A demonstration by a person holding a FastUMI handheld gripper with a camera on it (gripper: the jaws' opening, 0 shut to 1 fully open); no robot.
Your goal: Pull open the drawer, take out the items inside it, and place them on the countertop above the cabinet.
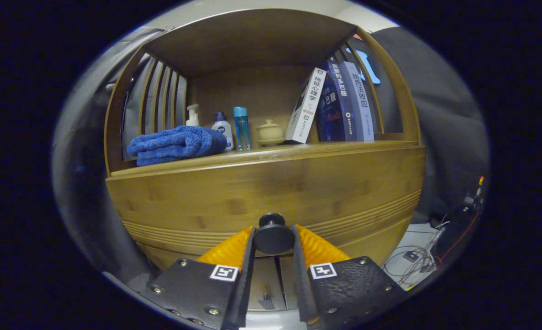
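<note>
Here, tongs [273,240] clamping one knob [273,236], three books [333,105]

The gripper [273,238] has both fingers pressed on the black round knob [273,234] of the wooden drawer [271,192]. On the countertop [344,147] above lie a folded blue towel [175,144], three bottles [223,128], a lidded cup [269,133] and leaning books [333,105].

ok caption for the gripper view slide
Tool shut on the black drawer knob of the bamboo cabinet, drawer not yet pulled open.
</note>
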